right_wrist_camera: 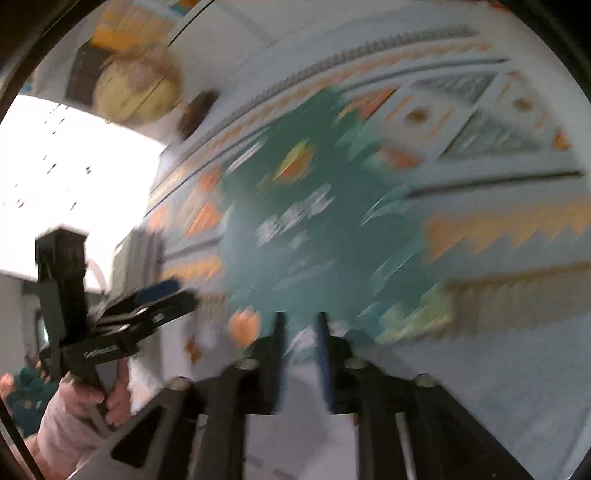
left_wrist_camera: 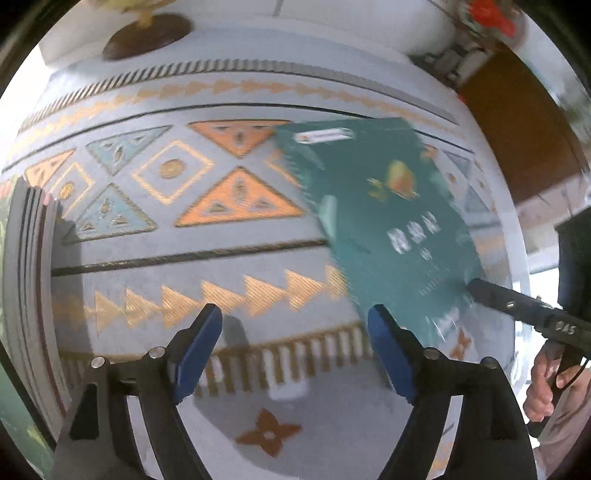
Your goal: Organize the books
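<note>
A teal-green book (left_wrist_camera: 384, 218) with a fruit picture and white lettering is held by its near corner, tilted above a patterned cloth (left_wrist_camera: 177, 236). My right gripper (right_wrist_camera: 301, 334) is shut on the book (right_wrist_camera: 317, 221), which is blurred by motion; the gripper also shows in the left wrist view (left_wrist_camera: 476, 286) at the book's lower right corner. My left gripper (left_wrist_camera: 295, 332) is open and empty, its blue pads (left_wrist_camera: 199, 347) wide apart, just left of the book. It also shows in the right wrist view (right_wrist_camera: 166, 291).
A row of upright books (left_wrist_camera: 29, 266) stands at the left edge. A globe on a dark wooden base (left_wrist_camera: 147, 35) stands at the back; it also shows in the right wrist view (right_wrist_camera: 136, 88). A brown wooden surface (left_wrist_camera: 517, 122) lies at the right.
</note>
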A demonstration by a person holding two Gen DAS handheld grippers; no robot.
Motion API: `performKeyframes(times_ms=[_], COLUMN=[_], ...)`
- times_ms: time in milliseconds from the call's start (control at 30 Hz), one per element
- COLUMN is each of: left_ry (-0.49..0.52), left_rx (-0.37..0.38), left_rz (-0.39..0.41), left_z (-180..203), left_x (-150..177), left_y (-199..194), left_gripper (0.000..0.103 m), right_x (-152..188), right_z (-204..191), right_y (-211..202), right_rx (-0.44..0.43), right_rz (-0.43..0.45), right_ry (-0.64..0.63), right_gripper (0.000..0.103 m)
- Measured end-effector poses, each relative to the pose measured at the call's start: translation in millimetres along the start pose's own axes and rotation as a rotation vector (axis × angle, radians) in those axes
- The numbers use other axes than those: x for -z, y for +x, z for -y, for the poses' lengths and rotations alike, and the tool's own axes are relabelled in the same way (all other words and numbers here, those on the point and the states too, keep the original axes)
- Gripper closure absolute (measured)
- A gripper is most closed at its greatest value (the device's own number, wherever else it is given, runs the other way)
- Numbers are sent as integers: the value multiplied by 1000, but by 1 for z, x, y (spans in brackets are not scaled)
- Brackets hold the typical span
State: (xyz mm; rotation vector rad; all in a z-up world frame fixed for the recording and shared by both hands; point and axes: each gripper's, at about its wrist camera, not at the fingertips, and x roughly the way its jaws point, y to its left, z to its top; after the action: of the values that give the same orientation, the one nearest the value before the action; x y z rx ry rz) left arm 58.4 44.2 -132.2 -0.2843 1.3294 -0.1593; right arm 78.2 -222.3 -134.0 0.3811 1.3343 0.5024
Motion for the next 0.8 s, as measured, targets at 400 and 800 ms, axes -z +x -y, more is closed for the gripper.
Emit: performKeyframes(times_ms=[400,800], left_ry=[15,11], left_rx=[32,176], left_rz=[53,34], left_z=[17,46], left_x=[-13,0], left_y=[12,17], left_gripper=[22,20], right_x=[-19,-44], right_z=[8,17], right_y=[-1,2], right_rx=[-13,69], right_rz=[56,31], right_ry=[-17,-184], right_gripper=[56,53])
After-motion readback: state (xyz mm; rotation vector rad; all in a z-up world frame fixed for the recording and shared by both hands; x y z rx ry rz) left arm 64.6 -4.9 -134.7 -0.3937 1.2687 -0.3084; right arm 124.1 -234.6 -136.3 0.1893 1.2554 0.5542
